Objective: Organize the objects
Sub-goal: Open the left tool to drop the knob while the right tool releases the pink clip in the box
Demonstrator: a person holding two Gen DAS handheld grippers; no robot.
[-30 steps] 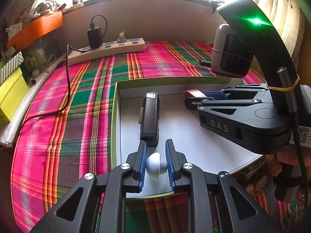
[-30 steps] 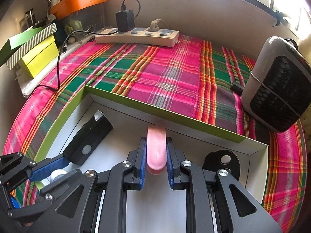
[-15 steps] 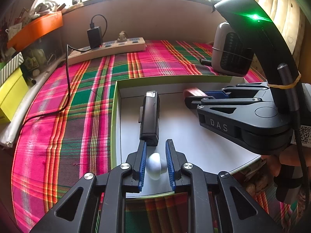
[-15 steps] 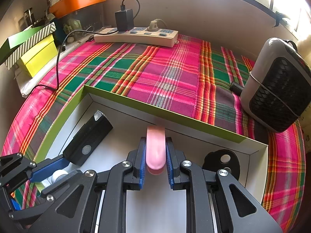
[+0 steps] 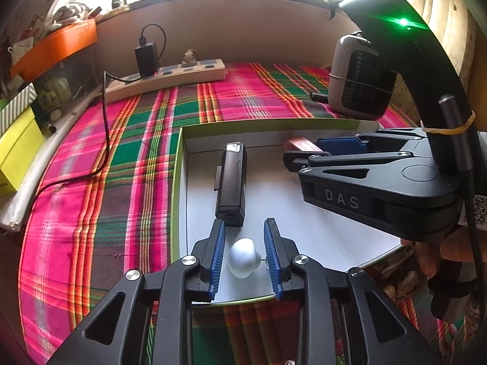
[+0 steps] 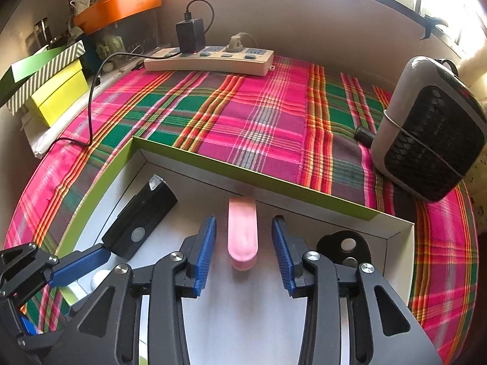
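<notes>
A shallow box with green walls and a white floor lies on the plaid cloth. Inside it, a small white knob-shaped piece rests between the blue pads of my left gripper, whose jaws are opening and stand clear of it. A pink oblong bar lies on the box floor between the pads of my right gripper, also opening, with gaps on both sides. A black flashlight-like block lies in the box beside them. A black round piece sits in the box's right corner.
A power strip with a black charger and cable lies at the back. A small grey heater stands at the right. Yellow and striped boxes and an orange tray line the left side. A hand holds the right gripper.
Both grippers have let go: the left pads parted from the white piece, the right pads from the pink bar. Both objects now lie on the box floor. Neither hand has shifted.
</notes>
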